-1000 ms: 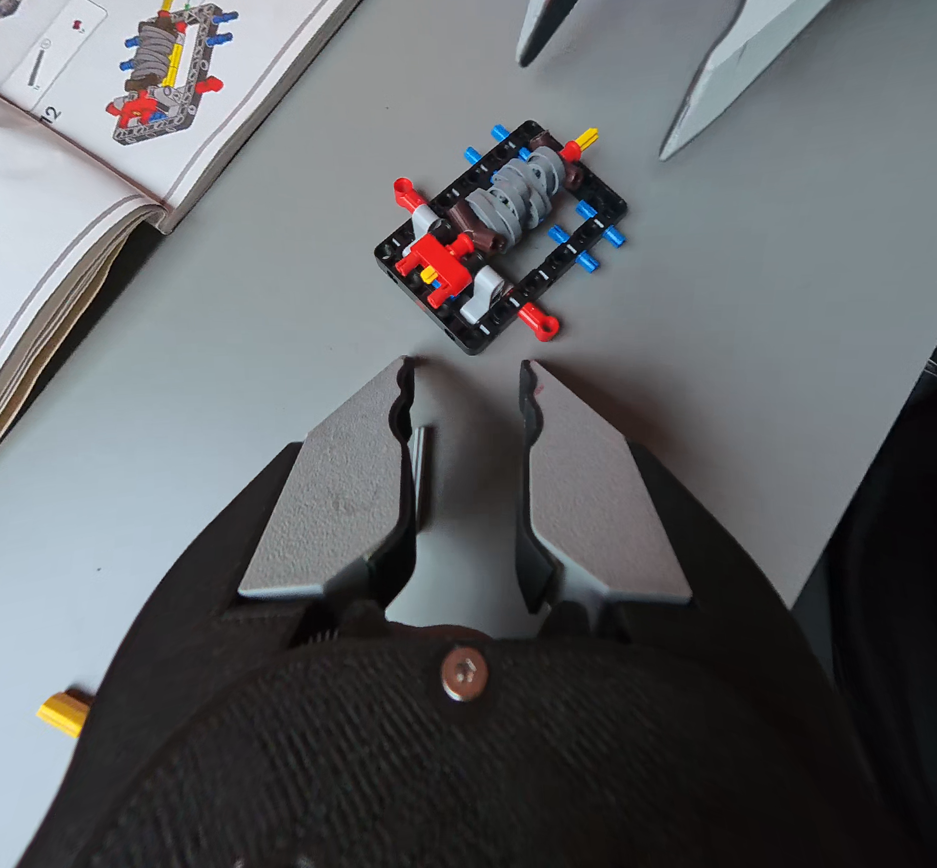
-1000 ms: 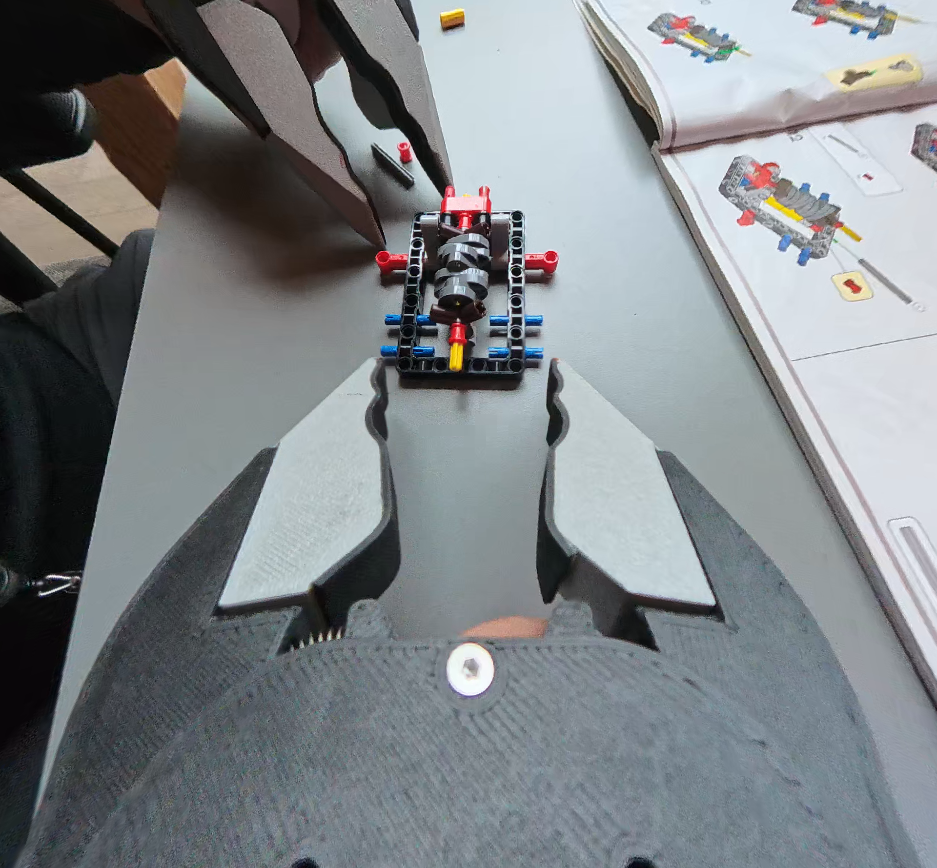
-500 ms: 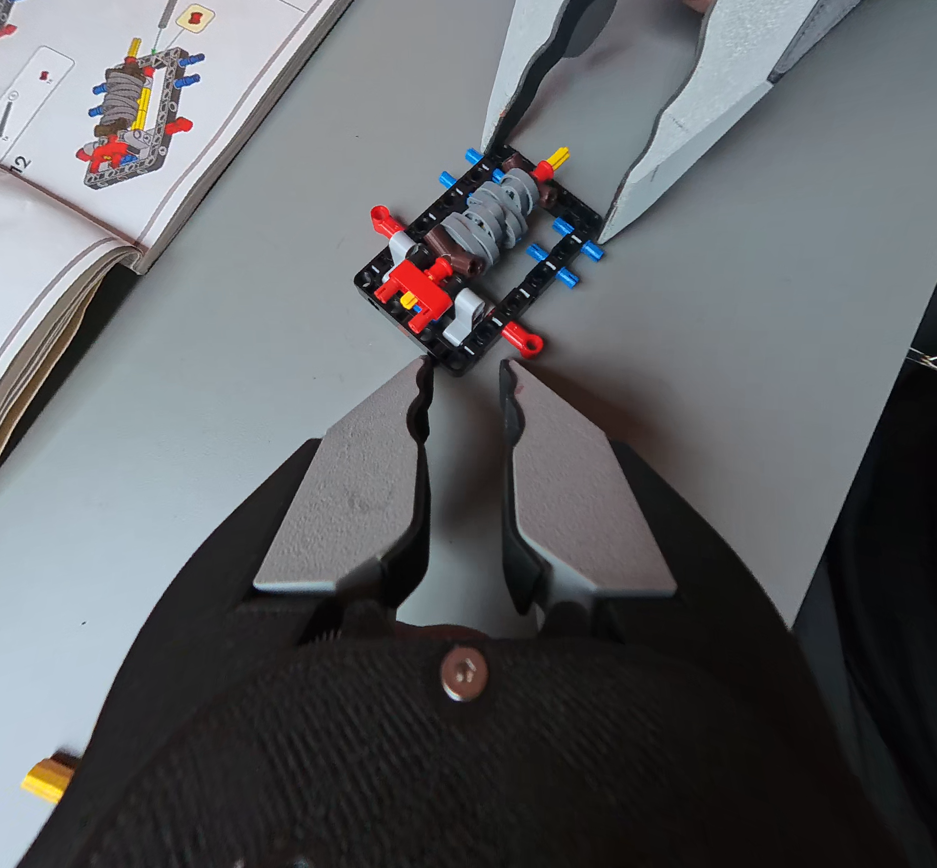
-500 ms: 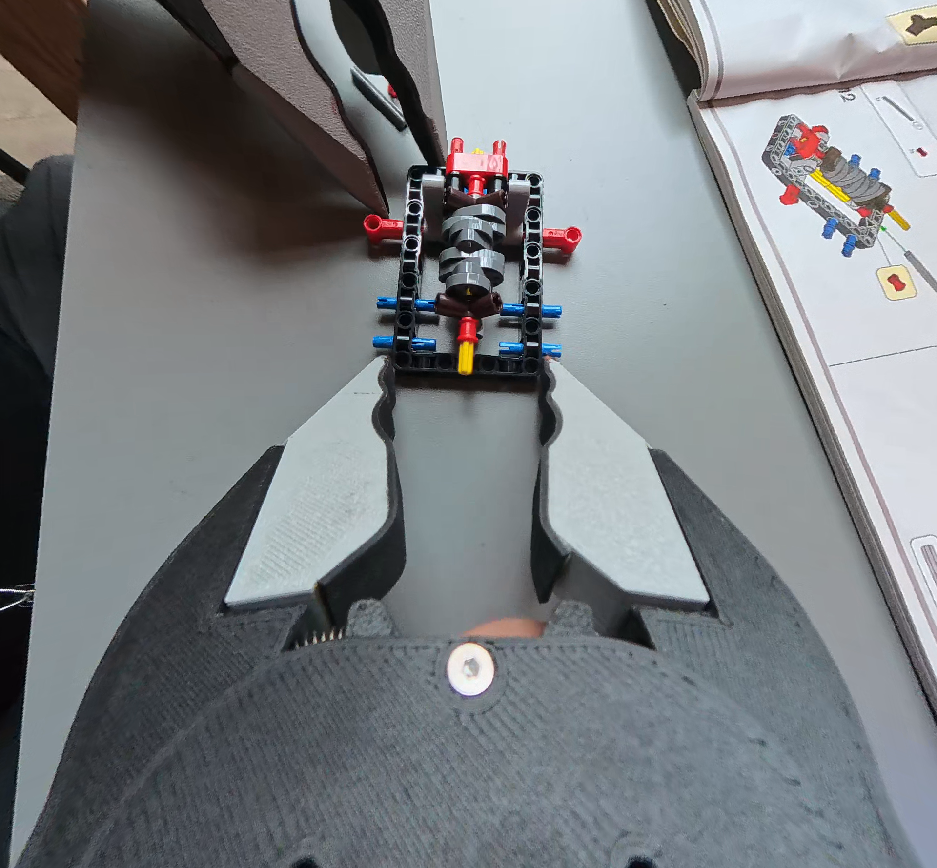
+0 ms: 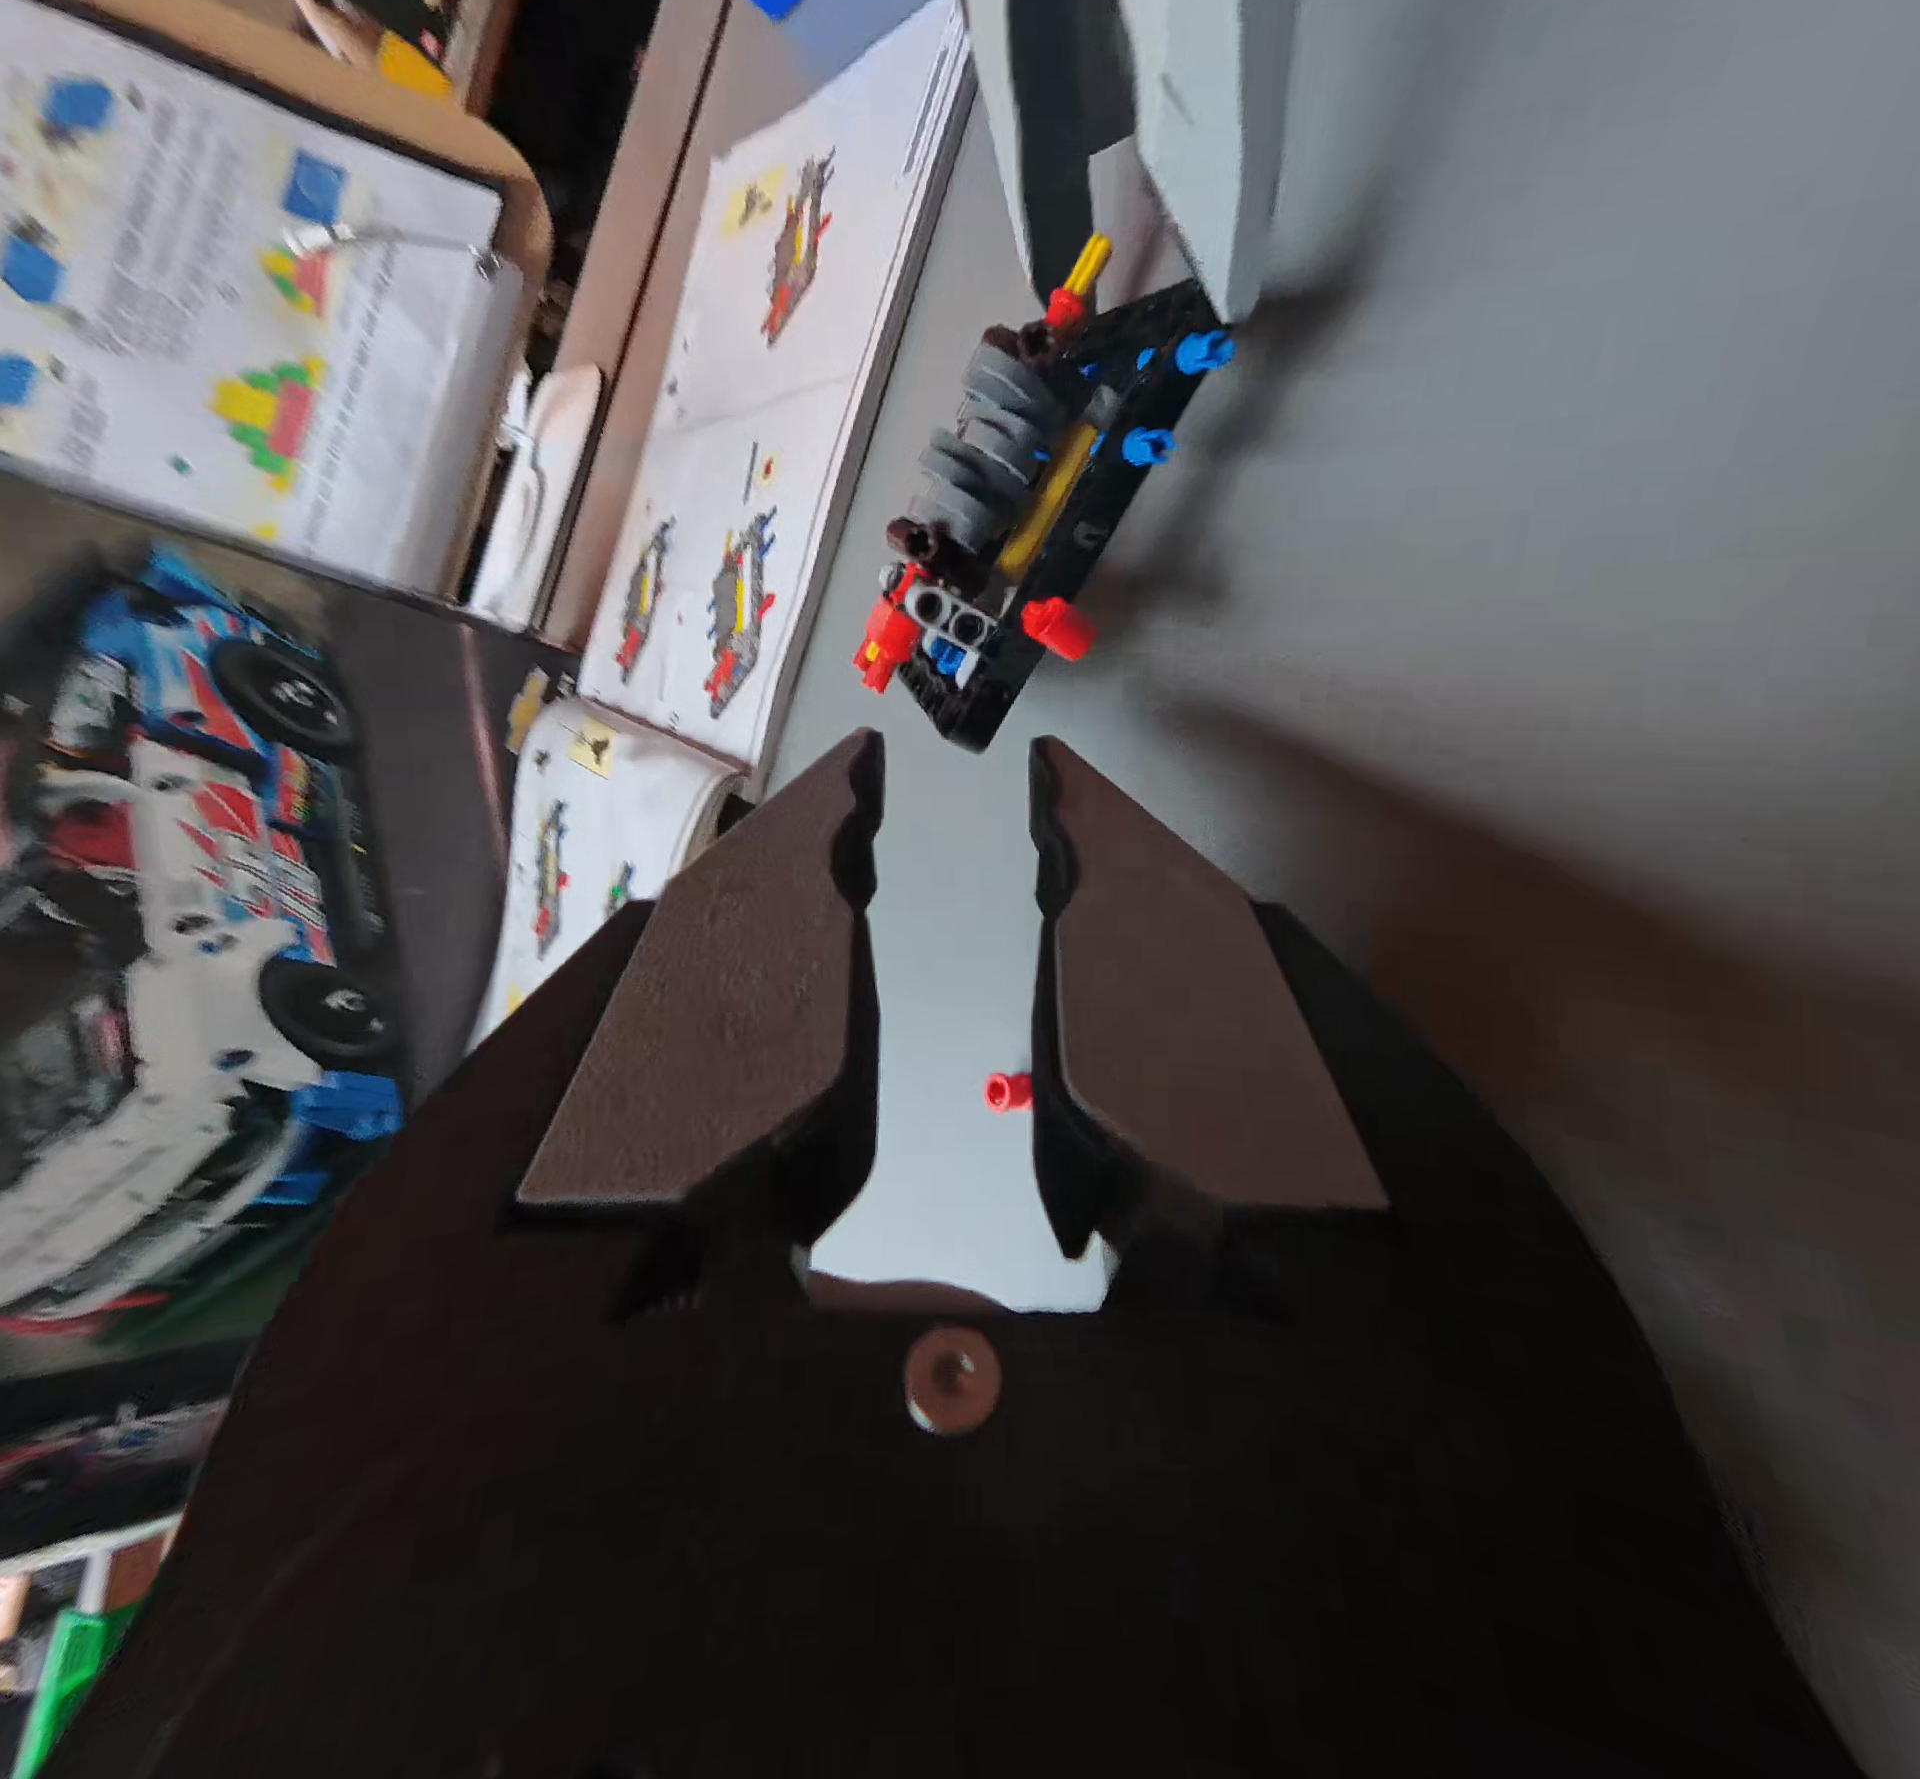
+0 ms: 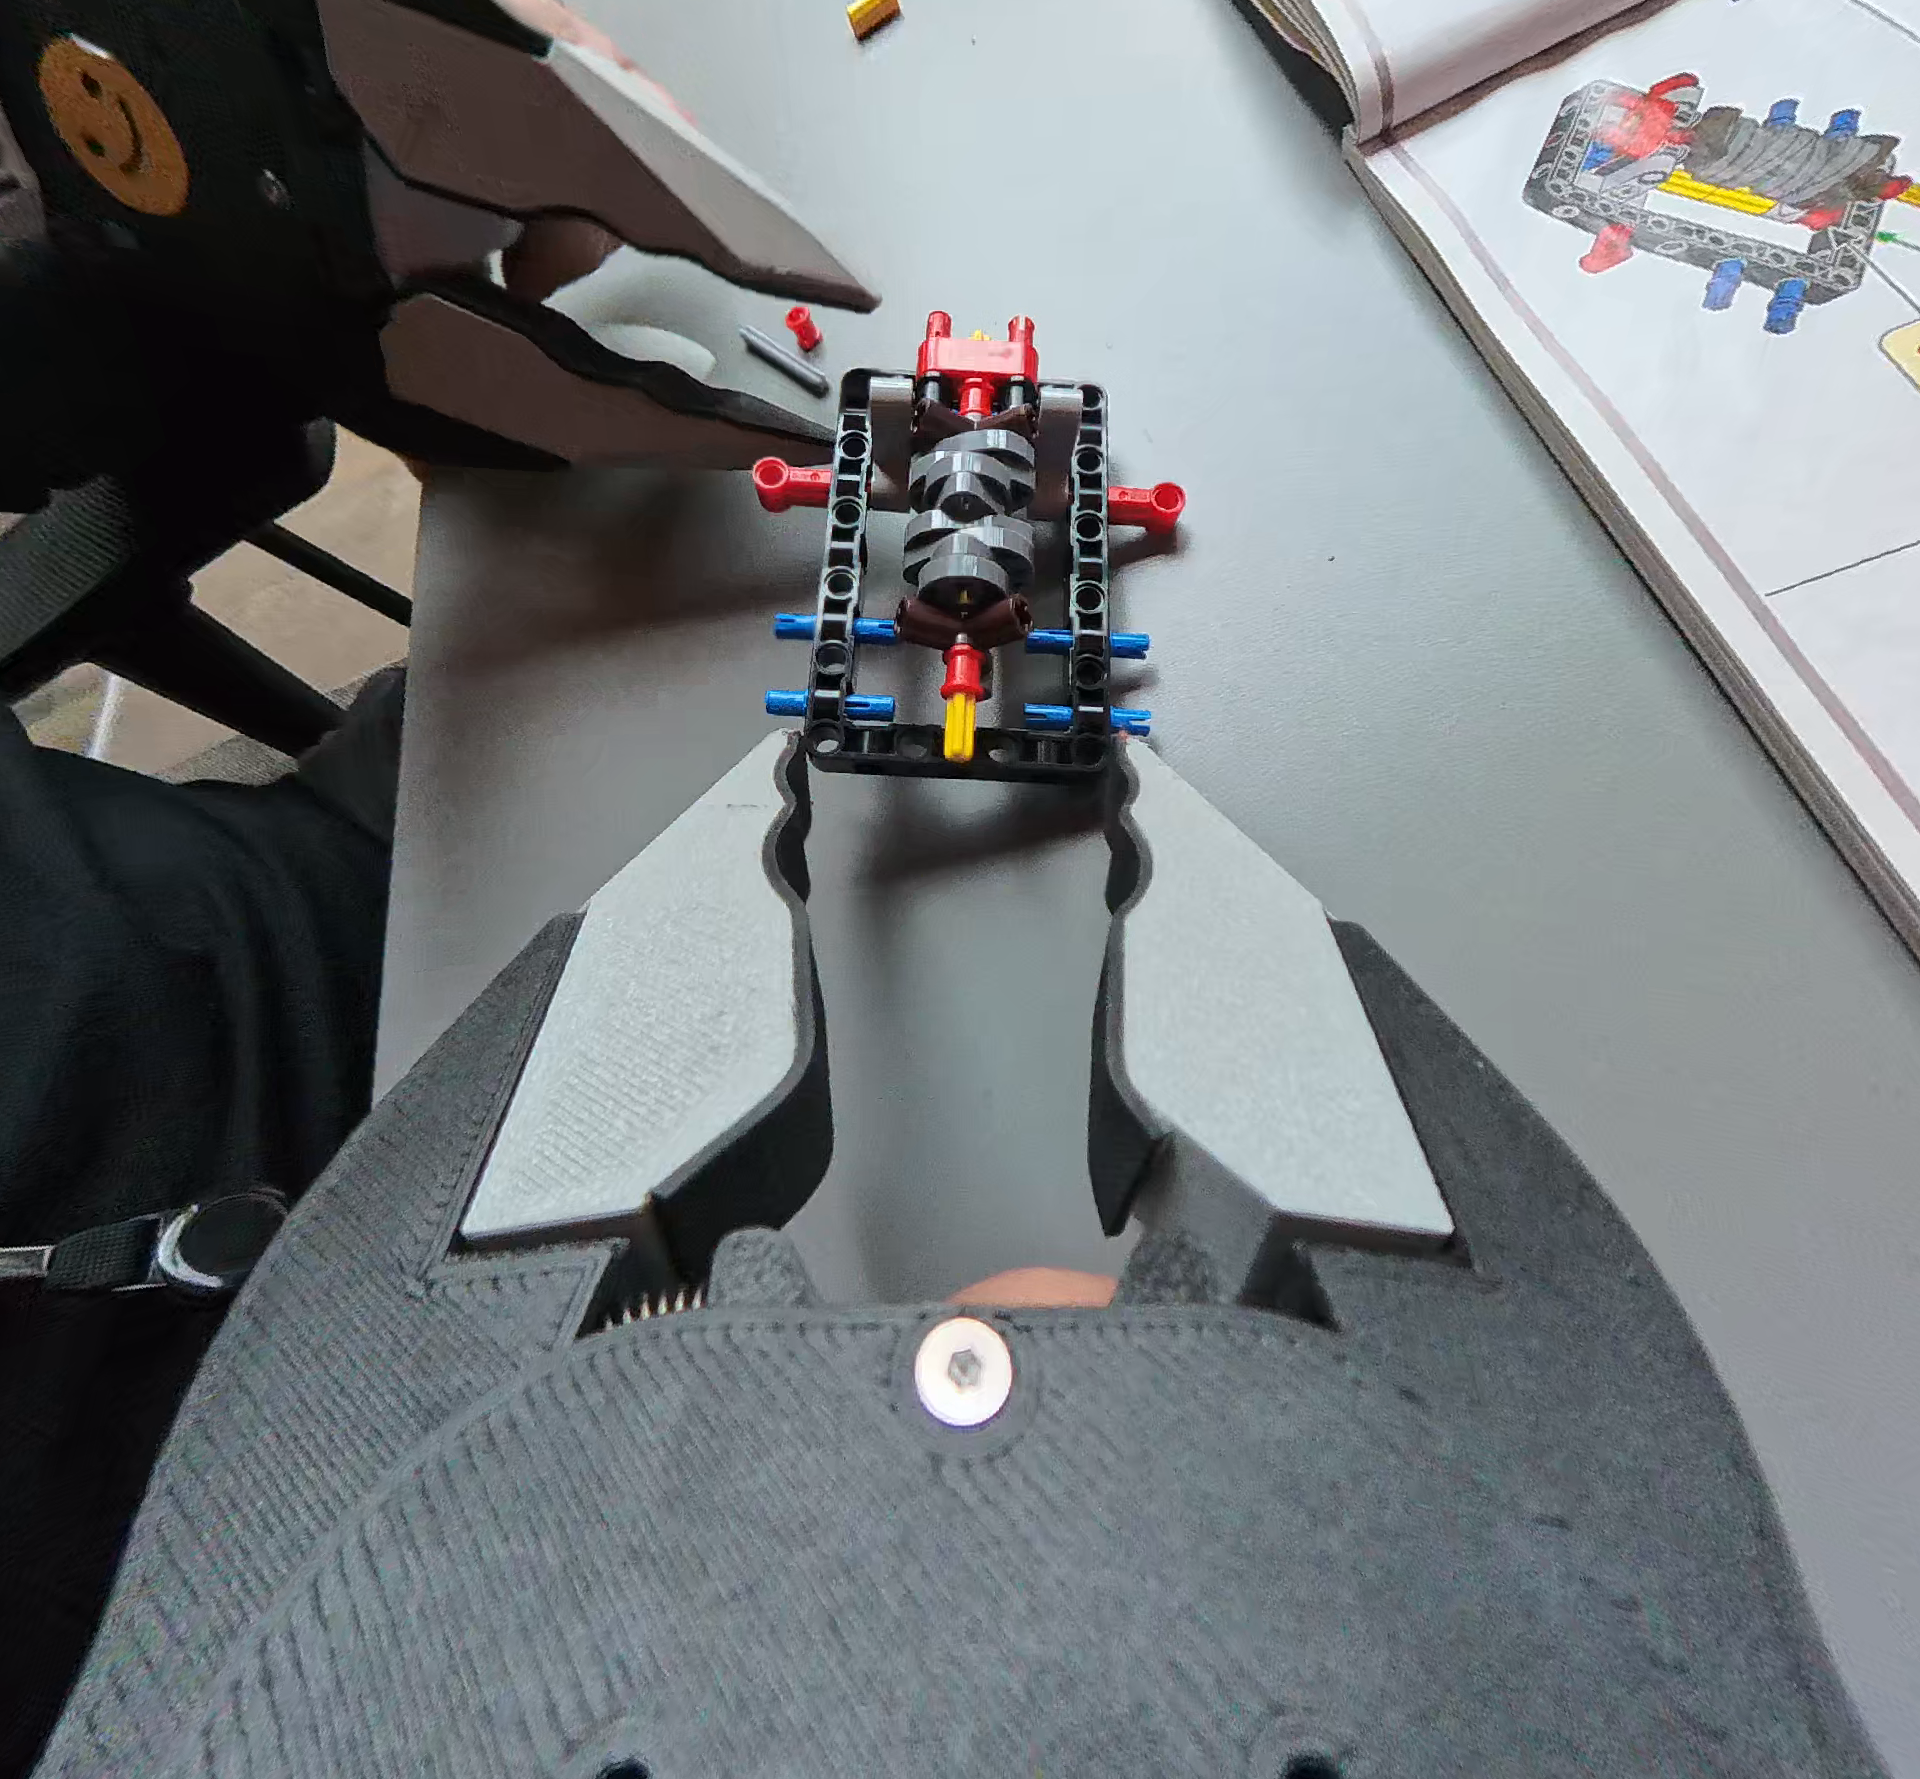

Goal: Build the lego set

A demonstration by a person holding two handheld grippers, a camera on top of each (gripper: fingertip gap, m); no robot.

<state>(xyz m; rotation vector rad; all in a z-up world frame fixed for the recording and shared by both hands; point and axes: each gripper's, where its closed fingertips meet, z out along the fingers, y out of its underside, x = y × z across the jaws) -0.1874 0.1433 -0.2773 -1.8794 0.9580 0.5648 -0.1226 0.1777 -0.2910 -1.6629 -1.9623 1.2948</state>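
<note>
My right fingers (image 6: pixel 956 763) are spread wide, tips touching the near corners of the black frame (image 6: pixel 961 576) lying on the grey surface (image 6: pixel 1403 794), I judge to steady it. My left fingers (image 6: pixel 847 368), part open and empty, are rolled sideways just beside its far left corner. Beyond lie a red pin (image 6: pixel 801 327) and the instruction book (image 6: pixel 1662 327).

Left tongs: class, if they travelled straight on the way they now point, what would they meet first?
Probably the near end of the black lego frame, just ahead of the left tongs. Depth is unclear, so they might pass slightly beside it.
</note>
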